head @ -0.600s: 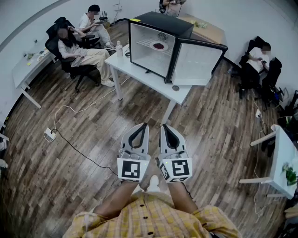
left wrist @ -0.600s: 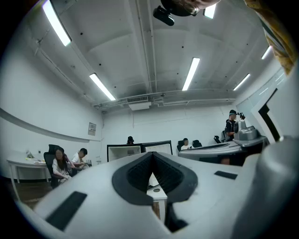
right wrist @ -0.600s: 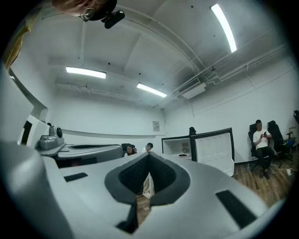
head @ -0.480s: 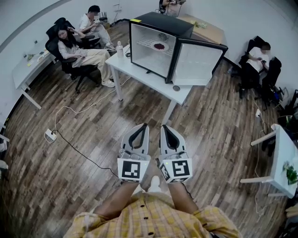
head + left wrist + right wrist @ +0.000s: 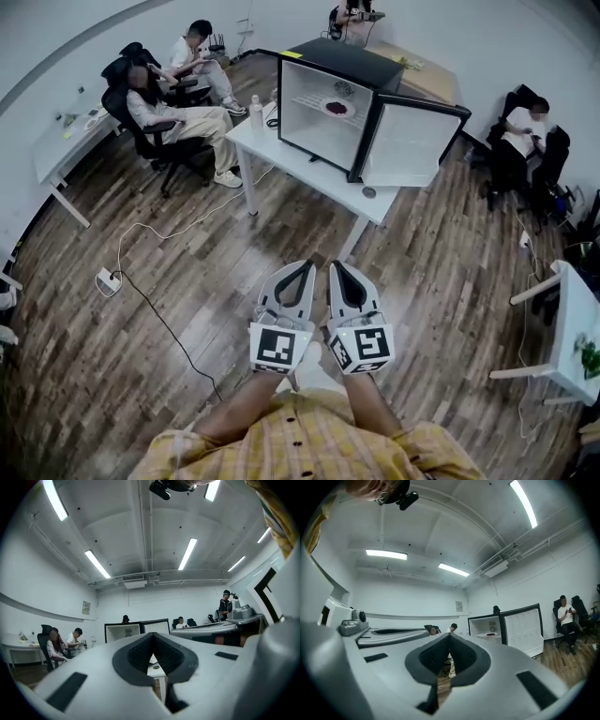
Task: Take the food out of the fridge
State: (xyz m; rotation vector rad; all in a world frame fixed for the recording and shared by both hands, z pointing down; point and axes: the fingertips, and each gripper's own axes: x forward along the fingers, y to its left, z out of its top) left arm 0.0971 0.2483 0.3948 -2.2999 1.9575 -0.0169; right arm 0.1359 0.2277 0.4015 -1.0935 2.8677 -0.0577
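Note:
A black mini fridge [image 5: 349, 66] stands on a white table [image 5: 309, 169] far ahead, its door [image 5: 411, 145] swung open to the right. Dark red food on a plate [image 5: 335, 108] lies on the fridge's shelf. My left gripper [image 5: 304, 266] and right gripper [image 5: 336, 267] are held side by side, low and close to my body, well short of the table. Both are shut with nothing between the jaws. The left gripper view shows its closed tips [image 5: 152, 635] pointing level at the fridge [image 5: 123, 632]. The right gripper view shows the food [image 5: 491, 633] right of its closed tips [image 5: 449, 635].
Two people sit on office chairs [image 5: 173, 112] left of the table, and another [image 5: 525, 131] sits at the right wall. A bottle [image 5: 256, 111] stands on the table. A cable and power strip [image 5: 106, 281] lie on the wooden floor. White desks [image 5: 574, 328] stand at both sides.
The head view has shifted: the fridge and table now sit further right, and both grippers lower in the picture. They stay shut, side by side.

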